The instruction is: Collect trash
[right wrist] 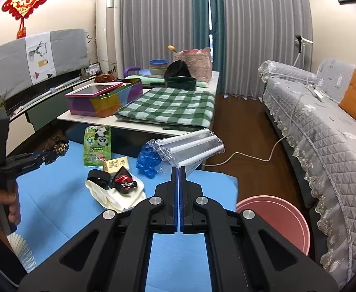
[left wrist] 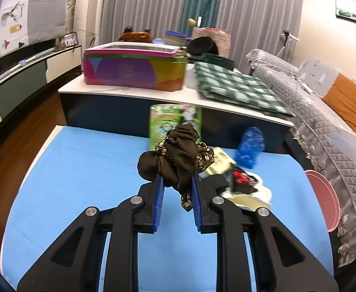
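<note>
Left gripper (left wrist: 178, 177): fingers narrowed onto a dark brown fabric scrunchie (left wrist: 175, 155) with a floral-print part, held clear above the blue mat (left wrist: 80, 170). Right gripper (right wrist: 179, 170): blue pads pressed together on the edge of a clear plastic package (right wrist: 192, 148) with white rods inside, lifted over the mat's right edge. On the mat, far side: a green panda-print tissue pack (right wrist: 97, 146) standing against the dark front of the low white table (left wrist: 129, 92); to its right a crumpled blue plastic wrapper (right wrist: 148, 160). Centre of the mat, near the right gripper: a small tan packet (right wrist: 115, 165), a black and red snack wrapper (right wrist: 124, 181), a black item (right wrist: 97, 176) and a cream cloth or paper (right wrist: 114, 198) lying together, touching. Right of the mat, on the floor: a pink bin (right wrist: 282, 219), partly hidden behind the right gripper. On the low table: a multicoloured tin box (left wrist: 134, 70) at left, a folded green checked cloth (left wrist: 236, 90) at right. Far right: a sofa with a grey quilted cover (right wrist: 324, 131).
</note>
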`<state>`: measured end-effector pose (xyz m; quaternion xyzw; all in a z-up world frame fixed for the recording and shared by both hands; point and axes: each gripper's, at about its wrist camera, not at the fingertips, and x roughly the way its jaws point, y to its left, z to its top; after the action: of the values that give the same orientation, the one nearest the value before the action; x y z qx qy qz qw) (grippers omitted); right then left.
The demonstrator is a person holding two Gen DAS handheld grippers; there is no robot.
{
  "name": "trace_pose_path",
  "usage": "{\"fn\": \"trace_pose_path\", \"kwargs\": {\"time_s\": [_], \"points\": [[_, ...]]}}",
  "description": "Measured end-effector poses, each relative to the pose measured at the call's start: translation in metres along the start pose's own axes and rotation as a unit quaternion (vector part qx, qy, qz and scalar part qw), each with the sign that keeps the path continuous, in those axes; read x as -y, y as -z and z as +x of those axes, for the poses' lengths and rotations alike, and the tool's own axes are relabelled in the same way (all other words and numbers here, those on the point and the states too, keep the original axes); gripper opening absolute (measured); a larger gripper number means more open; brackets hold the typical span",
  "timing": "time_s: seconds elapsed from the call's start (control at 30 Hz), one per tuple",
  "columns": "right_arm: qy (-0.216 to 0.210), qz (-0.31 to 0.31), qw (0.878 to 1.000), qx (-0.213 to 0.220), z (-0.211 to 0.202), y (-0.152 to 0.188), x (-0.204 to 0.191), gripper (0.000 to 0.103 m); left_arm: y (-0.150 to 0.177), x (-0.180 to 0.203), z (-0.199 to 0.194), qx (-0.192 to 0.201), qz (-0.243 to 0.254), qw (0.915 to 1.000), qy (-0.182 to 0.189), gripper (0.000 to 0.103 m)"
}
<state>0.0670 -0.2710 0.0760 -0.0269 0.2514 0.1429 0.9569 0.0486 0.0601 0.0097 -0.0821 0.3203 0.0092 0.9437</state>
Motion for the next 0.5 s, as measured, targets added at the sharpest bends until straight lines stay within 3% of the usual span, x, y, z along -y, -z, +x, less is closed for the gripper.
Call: {"fn": "trace_pose_path", "kwargs": {"time_s": [0.5], "points": [[0.021,0.024,0.999,0.008,-0.020,0.003,0.028,0.001,0.020,0.055,-0.011,0.005,0.010,0.9994,0.033,0.021]]}}
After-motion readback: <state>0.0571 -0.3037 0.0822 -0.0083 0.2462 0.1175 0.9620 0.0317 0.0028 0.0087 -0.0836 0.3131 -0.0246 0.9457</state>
